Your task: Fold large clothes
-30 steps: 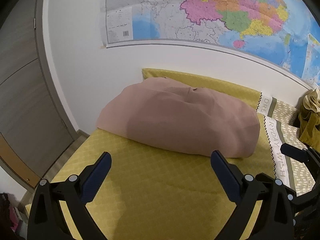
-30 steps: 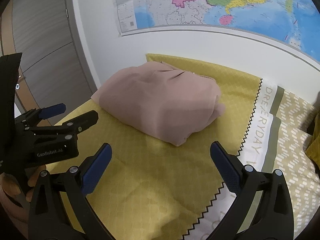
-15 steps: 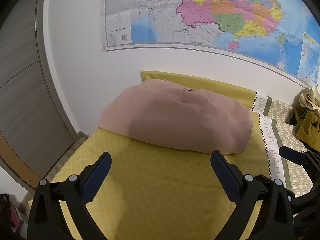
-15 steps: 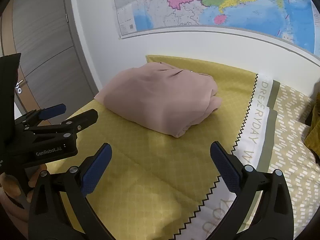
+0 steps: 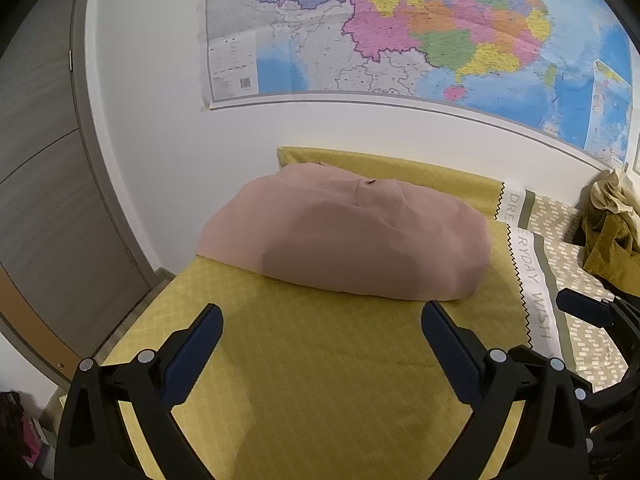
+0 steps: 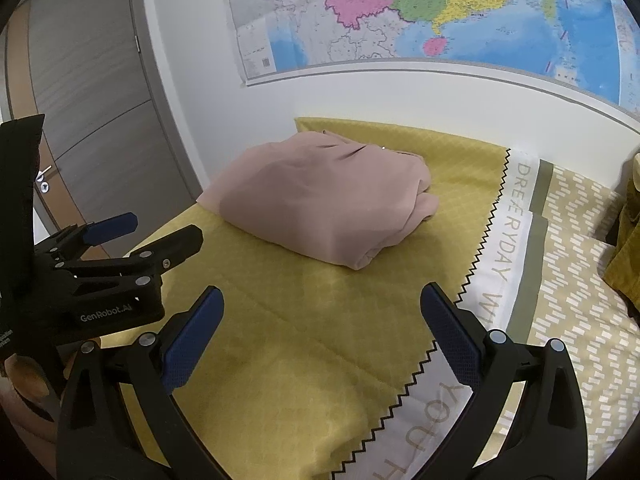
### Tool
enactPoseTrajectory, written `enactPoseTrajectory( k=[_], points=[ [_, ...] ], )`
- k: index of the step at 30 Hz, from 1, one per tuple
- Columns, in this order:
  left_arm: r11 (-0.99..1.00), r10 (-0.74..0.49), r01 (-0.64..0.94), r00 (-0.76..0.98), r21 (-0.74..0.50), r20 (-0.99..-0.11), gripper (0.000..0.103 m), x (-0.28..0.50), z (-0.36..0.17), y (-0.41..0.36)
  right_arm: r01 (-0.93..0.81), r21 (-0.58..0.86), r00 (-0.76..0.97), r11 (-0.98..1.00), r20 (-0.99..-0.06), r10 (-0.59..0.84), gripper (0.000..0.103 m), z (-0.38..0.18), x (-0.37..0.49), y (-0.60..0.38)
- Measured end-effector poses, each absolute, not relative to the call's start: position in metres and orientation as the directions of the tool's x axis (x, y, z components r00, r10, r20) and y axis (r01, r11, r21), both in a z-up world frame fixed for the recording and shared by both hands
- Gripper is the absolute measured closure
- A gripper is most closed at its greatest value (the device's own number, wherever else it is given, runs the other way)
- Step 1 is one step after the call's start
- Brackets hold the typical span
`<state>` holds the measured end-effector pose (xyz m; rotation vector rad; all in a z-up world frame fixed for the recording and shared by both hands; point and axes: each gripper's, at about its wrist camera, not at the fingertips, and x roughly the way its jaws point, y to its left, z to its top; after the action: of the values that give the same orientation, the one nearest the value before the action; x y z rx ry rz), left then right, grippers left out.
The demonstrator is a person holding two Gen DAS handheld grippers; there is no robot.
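Observation:
A folded dusty-pink garment (image 5: 352,240) lies as a thick bundle on the yellow bed cover (image 5: 320,380), near the wall; it also shows in the right wrist view (image 6: 324,200). My left gripper (image 5: 322,320) is open and empty, held back from the bundle's near edge. My right gripper (image 6: 320,304) is open and empty, also short of the bundle. The left gripper shows at the left of the right wrist view (image 6: 120,236).
An olive-yellow garment (image 5: 612,236) is piled at the right on the patterned bedding (image 6: 580,280). A white band with lettering (image 6: 508,248) runs across the bed. A wall map (image 5: 400,32) hangs above. A grey door (image 6: 88,100) stands at the left.
Both grippers have drawn back and up from the pink bundle, so it looks smaller and farther. The bundle has not moved. Both grippers stay open.

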<state>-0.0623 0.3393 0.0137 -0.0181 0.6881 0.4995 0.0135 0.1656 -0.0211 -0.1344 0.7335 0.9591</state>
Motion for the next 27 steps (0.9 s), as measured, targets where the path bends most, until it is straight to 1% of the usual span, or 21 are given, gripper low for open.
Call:
enactPoseTrajectory(
  k=[27],
  points=[
    [0.890, 0.424, -0.432, 0.673, 0.143, -0.607, 0.007, -0.073, 0.016, 0.330, -0.779, 0.216, 0.361, 0.588, -0.613, 0.703, 0.006, -0.015, 0.002, 0.155]
  ],
)
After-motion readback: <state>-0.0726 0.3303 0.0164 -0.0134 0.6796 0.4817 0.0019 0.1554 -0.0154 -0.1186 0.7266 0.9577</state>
